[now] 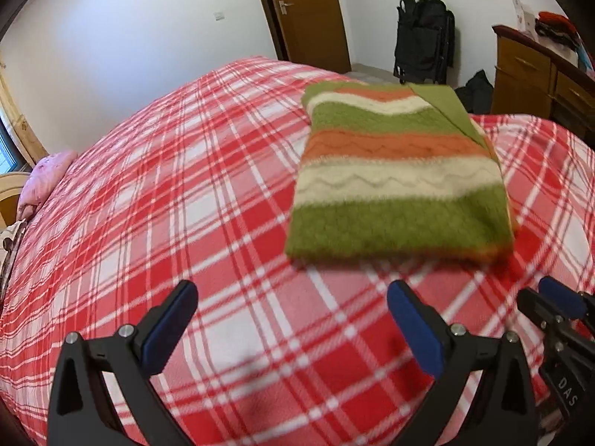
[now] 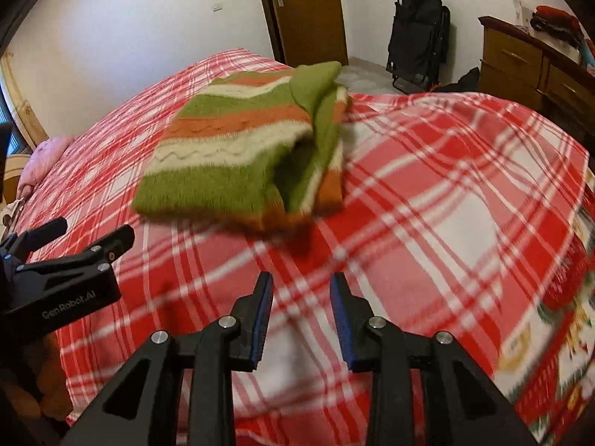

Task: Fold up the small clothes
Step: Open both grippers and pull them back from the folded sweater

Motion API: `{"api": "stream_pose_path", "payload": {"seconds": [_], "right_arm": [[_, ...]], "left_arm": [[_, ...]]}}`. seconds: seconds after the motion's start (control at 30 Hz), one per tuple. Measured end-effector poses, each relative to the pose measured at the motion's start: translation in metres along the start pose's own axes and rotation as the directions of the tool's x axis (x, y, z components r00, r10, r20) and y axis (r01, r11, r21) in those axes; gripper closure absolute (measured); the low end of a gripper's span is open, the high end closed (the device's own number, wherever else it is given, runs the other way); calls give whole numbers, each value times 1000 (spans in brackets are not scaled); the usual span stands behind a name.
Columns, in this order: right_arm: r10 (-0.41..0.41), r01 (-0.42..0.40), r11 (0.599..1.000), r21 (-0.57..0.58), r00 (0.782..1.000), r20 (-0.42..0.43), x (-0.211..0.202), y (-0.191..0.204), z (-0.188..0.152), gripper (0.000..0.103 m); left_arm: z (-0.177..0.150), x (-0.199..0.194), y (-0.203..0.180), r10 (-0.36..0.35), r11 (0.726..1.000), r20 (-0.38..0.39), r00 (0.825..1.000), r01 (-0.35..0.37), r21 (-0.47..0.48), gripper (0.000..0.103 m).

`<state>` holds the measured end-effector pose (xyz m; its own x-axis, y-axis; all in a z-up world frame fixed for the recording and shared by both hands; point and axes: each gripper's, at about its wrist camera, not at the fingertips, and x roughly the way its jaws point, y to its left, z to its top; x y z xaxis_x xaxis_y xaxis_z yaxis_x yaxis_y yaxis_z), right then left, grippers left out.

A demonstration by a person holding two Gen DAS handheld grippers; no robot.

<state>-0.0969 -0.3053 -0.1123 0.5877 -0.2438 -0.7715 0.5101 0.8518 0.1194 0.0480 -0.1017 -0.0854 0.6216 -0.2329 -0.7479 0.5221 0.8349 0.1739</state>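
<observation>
— Where is the garment?
— The striped sweater lies folded on the red plaid blanket, towards the far side of the bed; a green sleeve sits tucked along its right edge.
— Grippers?
— Left gripper — fingers spread wide, nothing between them, near the sweater's front hem. Right gripper — fingers parted by a narrow gap, holding nothing, also short of the sweater. Neither touches it.
</observation>
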Motion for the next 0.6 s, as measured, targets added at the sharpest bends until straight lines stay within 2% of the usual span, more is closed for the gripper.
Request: {"api": "stream_pose_path", "payload": {"seconds": [0.1, 0.2, 0.33, 0.43, 0.5, 0.6], "right_arm": [[18, -19, 999, 36, 1000, 3, -10, -4, 2, 68], [23, -24, 999, 46, 999, 23, -20, -1, 7, 39], [26, -29, 999, 43, 998, 58, -35, 7, 12, 37], [-15, 12, 999, 32, 995, 94, -48, 15, 13, 37], [-47, 44, 999, 27, 989, 140, -59, 20, 12, 37], [-54, 50, 999, 19, 967, 250, -83, 26, 11, 37]], "left_arm": [[-14, -3, -6, -34, 999, -40, 999, 34, 11, 0], [-31, -2, -15, -44, 998, -103, 994, 48, 36, 0], [-49, -6, -18, -31, 997, -153, 988, 41, 59, 0], [-53, -15, -8, -46, 999, -169, 985, 50, 19, 0], [-52, -27, -1, -30, 1000, -144, 989, 30, -2, 0], [-50, -53, 5, 14, 1000, -45, 999, -15, -21, 0]]}}
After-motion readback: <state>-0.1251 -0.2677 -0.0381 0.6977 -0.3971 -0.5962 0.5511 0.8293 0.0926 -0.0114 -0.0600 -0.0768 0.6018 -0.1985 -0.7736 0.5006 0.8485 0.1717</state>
